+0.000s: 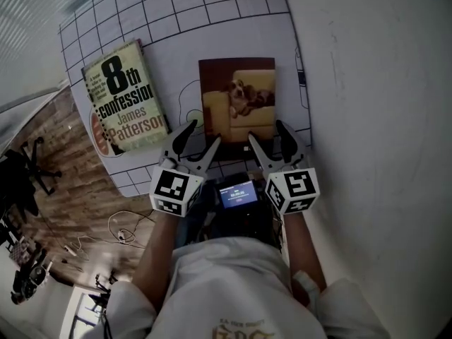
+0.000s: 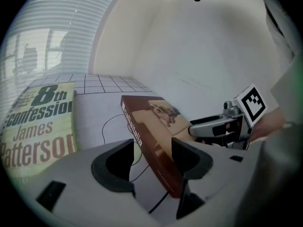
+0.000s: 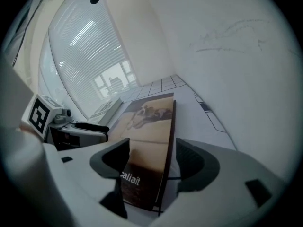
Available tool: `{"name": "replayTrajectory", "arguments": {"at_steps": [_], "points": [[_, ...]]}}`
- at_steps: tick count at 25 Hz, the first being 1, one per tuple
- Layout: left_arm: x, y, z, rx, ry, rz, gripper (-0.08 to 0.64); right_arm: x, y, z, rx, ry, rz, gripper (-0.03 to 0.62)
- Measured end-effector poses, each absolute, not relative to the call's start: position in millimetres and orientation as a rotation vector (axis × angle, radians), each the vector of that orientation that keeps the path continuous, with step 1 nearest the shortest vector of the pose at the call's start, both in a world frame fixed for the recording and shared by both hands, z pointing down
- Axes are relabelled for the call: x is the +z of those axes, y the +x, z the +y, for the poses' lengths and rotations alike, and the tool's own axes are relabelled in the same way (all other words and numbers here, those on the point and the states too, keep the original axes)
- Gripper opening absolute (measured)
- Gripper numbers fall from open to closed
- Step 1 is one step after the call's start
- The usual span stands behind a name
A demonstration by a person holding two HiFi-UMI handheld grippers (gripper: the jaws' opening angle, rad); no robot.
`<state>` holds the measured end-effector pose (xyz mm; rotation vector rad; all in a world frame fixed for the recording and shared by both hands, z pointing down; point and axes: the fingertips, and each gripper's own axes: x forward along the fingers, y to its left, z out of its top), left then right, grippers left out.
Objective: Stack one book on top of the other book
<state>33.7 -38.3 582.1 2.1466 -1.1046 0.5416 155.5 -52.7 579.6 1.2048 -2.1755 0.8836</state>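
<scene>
A brown book [image 1: 237, 97] with a dog in a yellow armchair on its cover lies flat on the white table. To its left lies a second book, "8th confession" [image 1: 126, 96]. My left gripper [image 1: 203, 133] is at the brown book's near left corner and my right gripper [image 1: 266, 131] at its near right corner. In the left gripper view the brown book's [image 2: 151, 122] spine corner sits between the open jaws. In the right gripper view the book's [image 3: 147, 122] other near corner sits between open jaws. Neither pair of pads presses on it.
The table [image 1: 233, 6] bears a black grid and thin drawn outlines. Its left edge drops to a wooden floor [image 1: 70, 189] with cables and a chair. A white wall [image 1: 381, 83] runs along the right. A small screen [image 1: 236, 193] sits at the person's chest.
</scene>
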Motion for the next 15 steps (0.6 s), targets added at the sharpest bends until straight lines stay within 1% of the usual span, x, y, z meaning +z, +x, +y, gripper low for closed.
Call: {"name": "replayTrajectory", "arguments": {"at_steps": [7, 9, 15], "points": [[586, 46, -39, 0.536, 2.108, -1.007, 0.241, 586, 149, -55, 0.952, 1.192, -2.160, 0.313], [587, 47, -40, 0.522, 2.089, -0.994, 0.238, 587, 148, -55, 1.004, 1.198, -2.142, 0.285], [586, 47, -39, 0.520, 2.076, -1.014, 0.235, 586, 150, -56, 1.042, 1.204, -2.134, 0.275]]}}
